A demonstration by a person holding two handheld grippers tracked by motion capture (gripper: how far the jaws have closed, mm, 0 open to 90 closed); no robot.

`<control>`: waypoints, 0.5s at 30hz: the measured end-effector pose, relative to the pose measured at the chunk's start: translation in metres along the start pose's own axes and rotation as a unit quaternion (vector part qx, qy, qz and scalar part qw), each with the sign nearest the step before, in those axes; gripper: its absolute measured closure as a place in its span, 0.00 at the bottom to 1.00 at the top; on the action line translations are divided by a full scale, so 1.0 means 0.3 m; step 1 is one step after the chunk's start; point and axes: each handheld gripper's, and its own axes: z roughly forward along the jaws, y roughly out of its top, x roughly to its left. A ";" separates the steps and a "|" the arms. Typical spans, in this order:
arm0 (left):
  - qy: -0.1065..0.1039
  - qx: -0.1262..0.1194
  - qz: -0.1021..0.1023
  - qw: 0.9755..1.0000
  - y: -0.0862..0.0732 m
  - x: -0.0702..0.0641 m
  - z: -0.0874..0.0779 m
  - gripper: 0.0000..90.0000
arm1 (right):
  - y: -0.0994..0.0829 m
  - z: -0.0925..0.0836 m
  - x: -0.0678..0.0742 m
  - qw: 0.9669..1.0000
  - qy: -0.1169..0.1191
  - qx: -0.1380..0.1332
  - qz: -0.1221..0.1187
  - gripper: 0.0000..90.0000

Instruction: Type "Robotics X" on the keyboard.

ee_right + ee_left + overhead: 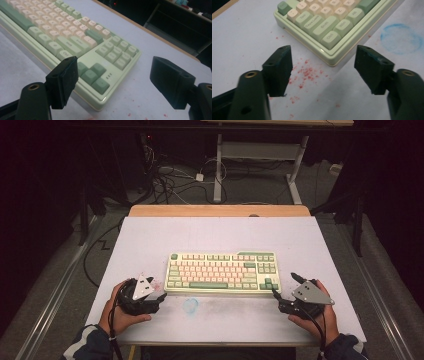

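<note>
A white table top (150, 240) is lying across a wooden desk (220, 210), and it is carrying a pale green keyboard (222, 271) with cream and darker green keys, sitting roughly at the middle of the surface, its long side running left to right. The left gripper (161, 296) is resting in the person's left hand (117, 312) just beside the keyboard's near left corner; in the left gripper view (323, 68) its black jaws are standing wide apart with nothing between the pads, and the keyboard's corner (332, 60) is lying just ahead of the gap, not touching either pad. The right gripper (284, 286) is sitting in the right hand (312, 320) at the keyboard's near right corner; in the right gripper view (113, 80) its jaws are also gaping wide, one pad standing in front of the arrow keys and the other well off to the side over bare table, gripping nothing. A faint blue ring stain (190, 305) is showing on the table between the two grippers, and red specks (305, 73) are scattering near the left one.
</note>
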 end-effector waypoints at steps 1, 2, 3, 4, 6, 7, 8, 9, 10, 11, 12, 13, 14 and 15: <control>-0.001 -0.001 -0.003 1.000 0.005 -0.003 0.003 0.38 | -0.003 -0.003 0.000 1.000 -0.002 0.000 -0.001 0.26; -0.003 0.000 -0.005 1.000 0.011 -0.004 0.005 0.41 | -0.004 -0.004 -0.001 1.000 0.001 0.000 0.002 0.26; -0.005 0.000 -0.009 1.000 0.018 -0.005 0.009 0.45 | -0.005 -0.005 -0.001 1.000 0.004 0.000 0.004 0.26; -0.008 0.000 -0.015 1.000 0.026 -0.004 0.013 0.48 | -0.005 -0.006 0.000 1.000 0.003 0.001 0.003 0.26; -0.019 0.003 -0.019 1.000 0.043 -0.003 0.023 0.56 | -0.003 -0.005 0.000 1.000 0.006 -0.001 0.001 0.26; -0.021 0.004 -0.023 1.000 0.053 -0.004 0.031 0.60 | -0.001 -0.004 0.002 1.000 0.005 -0.001 0.002 0.26; -0.024 0.007 -0.026 0.999 0.063 -0.004 0.038 0.65 | 0.000 -0.002 0.003 1.000 0.005 0.000 -0.001 0.26; -0.028 0.009 -0.028 0.999 0.072 -0.006 0.045 0.69 | 0.001 0.000 0.005 1.000 0.005 0.001 -0.004 0.26; -0.028 0.011 -0.027 0.999 0.079 -0.009 0.054 0.72 | 0.001 0.001 0.008 1.000 0.004 0.002 -0.005 0.26; -0.029 0.015 -0.025 0.999 0.085 -0.013 0.063 0.75 | 0.001 0.003 0.009 1.000 0.005 0.002 -0.008 0.26; -0.034 0.019 -0.022 0.999 0.091 -0.018 0.070 0.78 | 0.002 0.004 0.010 1.000 0.007 0.003 -0.008 0.26; -0.036 0.021 -0.016 0.999 0.097 -0.025 0.077 0.81 | 0.002 0.006 0.011 1.000 0.008 0.004 -0.008 0.26; -0.039 0.022 -0.013 0.999 0.105 -0.032 0.085 0.85 | 0.002 0.007 0.012 1.000 0.009 0.005 -0.009 0.26; -0.042 0.024 -0.011 0.999 0.113 -0.039 0.093 0.87 | 0.002 0.008 0.013 1.000 0.009 0.005 -0.010 0.26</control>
